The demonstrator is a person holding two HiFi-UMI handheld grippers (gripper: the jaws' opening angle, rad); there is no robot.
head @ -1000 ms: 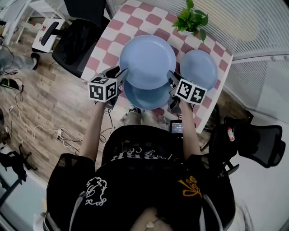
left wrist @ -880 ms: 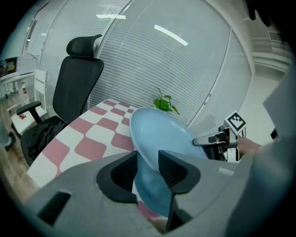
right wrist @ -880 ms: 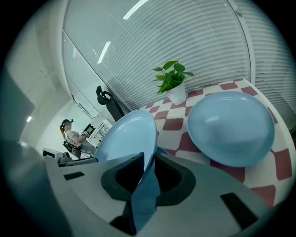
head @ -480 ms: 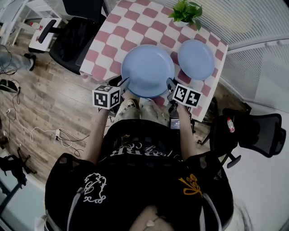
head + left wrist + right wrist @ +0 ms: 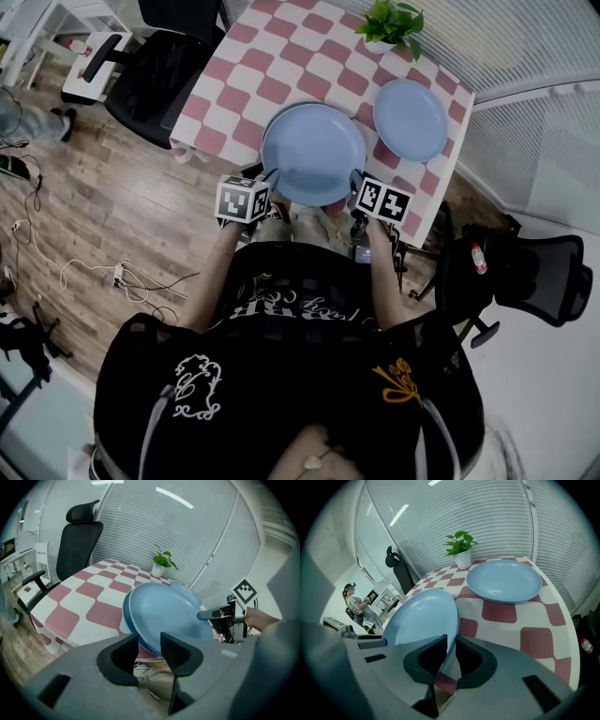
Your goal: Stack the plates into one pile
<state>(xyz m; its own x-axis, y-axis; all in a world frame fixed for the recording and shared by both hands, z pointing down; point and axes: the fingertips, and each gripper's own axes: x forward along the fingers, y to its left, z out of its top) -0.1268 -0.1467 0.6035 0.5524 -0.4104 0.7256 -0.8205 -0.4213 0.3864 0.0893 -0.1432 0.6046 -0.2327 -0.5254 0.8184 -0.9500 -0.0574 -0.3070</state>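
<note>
Gripping the near rim of the top plate [image 5: 314, 155] from both sides, your two grippers meet at the near edge of the checked table [image 5: 272, 66]. Your left gripper [image 5: 150, 641] clamps the rim on the plate's left. Your right gripper [image 5: 451, 644] pinches it on the right, and its jaws have just been closing with the thin rim between them. The top plate sits over the lower plate [image 5: 125, 616], whose darker rim peeks out along the far left side. You cannot tell whether the two lie fully flat together. Farther right, a third plate [image 5: 410, 119] lies alone on the table, apart from the pair. Just beyond it stands a small potted plant [image 5: 394, 23], and a black office chair [image 5: 150, 84] sits off the table's left side.
</note>
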